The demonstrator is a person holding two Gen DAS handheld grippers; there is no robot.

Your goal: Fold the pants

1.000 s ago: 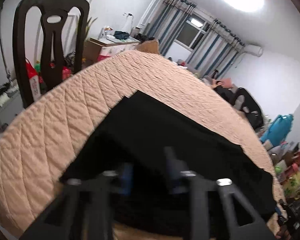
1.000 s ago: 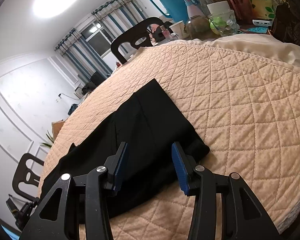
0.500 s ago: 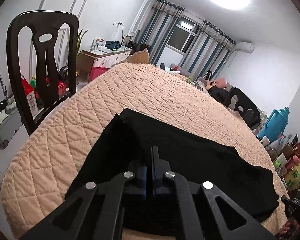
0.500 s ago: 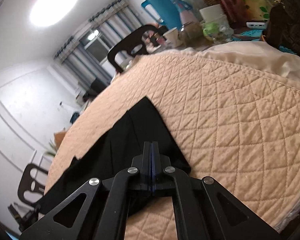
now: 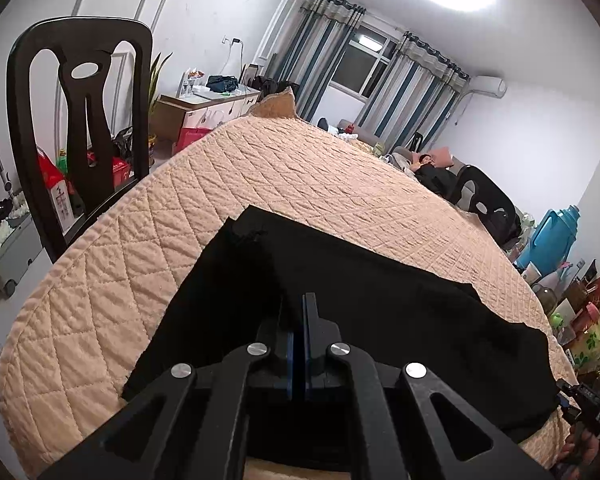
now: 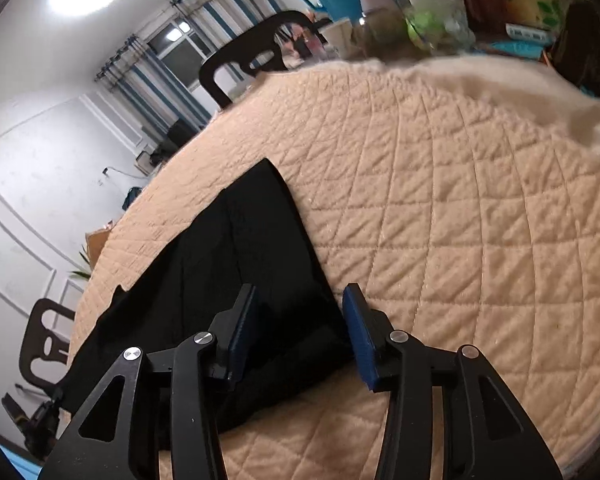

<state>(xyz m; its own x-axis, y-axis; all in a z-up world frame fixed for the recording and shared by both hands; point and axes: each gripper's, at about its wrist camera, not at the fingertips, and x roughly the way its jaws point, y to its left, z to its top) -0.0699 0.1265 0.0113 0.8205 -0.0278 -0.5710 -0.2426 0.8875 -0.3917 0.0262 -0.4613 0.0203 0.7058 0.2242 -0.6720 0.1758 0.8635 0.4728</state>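
Black pants (image 5: 380, 312) lie flat along the near side of a round table under a beige quilted cover (image 5: 300, 176). My left gripper (image 5: 297, 312) is shut, its blue pads pressed together over the near edge at one end of the pants; whether cloth is pinched between them I cannot tell. In the right wrist view the pants (image 6: 236, 256) run away to the left. My right gripper (image 6: 298, 300) is open, its fingers astride the near right corner of the pants, just above the cloth.
A black chair (image 5: 80, 128) stands at the table's left edge and another (image 6: 248, 60) at the far side. A blue thermos (image 5: 548, 240), bottles and jars (image 6: 432, 20) crowd the table's far end. Beige cover (image 6: 460, 220) lies to the right of the pants.
The left gripper closed half a second ago and stays shut. The right gripper closed on the pants' corner, then opened again and now stands open over it.
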